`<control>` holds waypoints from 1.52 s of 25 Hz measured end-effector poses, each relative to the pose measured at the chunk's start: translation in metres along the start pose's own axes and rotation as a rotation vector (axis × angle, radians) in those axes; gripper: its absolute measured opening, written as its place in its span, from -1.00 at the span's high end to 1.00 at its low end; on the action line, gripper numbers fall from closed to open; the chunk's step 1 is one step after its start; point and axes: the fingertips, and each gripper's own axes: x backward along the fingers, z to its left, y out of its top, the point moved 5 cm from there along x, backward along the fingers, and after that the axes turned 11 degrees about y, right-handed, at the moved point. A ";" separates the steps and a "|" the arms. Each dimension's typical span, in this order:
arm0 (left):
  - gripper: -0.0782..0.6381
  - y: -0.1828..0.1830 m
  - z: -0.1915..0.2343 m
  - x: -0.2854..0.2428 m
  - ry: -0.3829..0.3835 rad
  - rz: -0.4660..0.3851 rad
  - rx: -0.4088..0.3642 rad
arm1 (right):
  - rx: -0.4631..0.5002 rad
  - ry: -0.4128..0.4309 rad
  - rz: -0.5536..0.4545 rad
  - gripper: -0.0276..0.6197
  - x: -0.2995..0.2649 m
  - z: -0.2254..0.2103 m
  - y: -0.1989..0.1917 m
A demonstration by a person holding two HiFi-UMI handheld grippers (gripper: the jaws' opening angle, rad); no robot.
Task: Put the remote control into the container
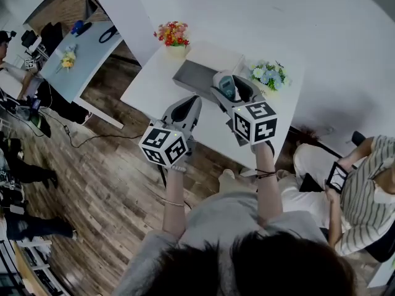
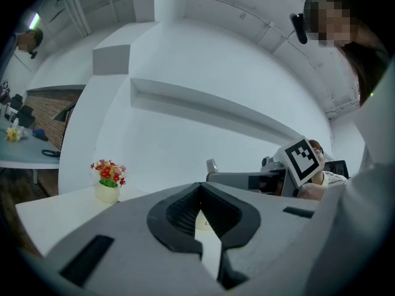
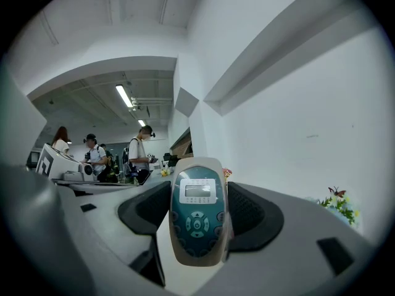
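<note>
A teal-faced remote control (image 1: 228,87) (image 3: 197,211) with a cream rim and a small screen stands upright between the jaws of my right gripper (image 1: 231,86) (image 3: 197,193), which is shut on it. It is held in the air above the white table (image 1: 154,85), just right of the grey rectangular container (image 1: 194,78). My left gripper (image 1: 190,102) (image 2: 199,196) hovers over the table's near edge, in front of the container. Its jaws meet at the tip with nothing between them.
A pot of red flowers (image 1: 173,36) (image 2: 108,177) stands at the table's far left corner, and pale blue flowers (image 1: 268,73) (image 3: 338,207) at its right side. A person (image 1: 364,177) sits to the right. Another table (image 1: 80,54) and cables lie to the left.
</note>
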 end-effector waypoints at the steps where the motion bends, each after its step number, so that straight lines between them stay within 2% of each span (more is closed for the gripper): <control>1: 0.77 0.002 0.004 -0.006 0.002 0.000 -0.002 | 0.001 0.003 0.000 0.03 -0.006 -0.005 0.003; 14: 0.77 -0.002 0.043 -0.057 0.040 0.052 0.040 | -0.020 0.042 0.077 0.03 -0.059 -0.049 0.003; 23: 0.77 -0.022 0.064 -0.082 0.048 0.117 0.073 | -0.049 0.043 0.144 0.03 -0.082 -0.072 -0.017; 29: 0.77 -0.025 0.073 -0.100 0.017 0.147 0.080 | -0.068 0.012 0.152 0.03 -0.088 -0.081 -0.021; 38: 0.77 -0.025 0.105 -0.122 -0.118 0.219 0.083 | -0.098 -0.117 0.191 0.03 -0.102 -0.091 -0.026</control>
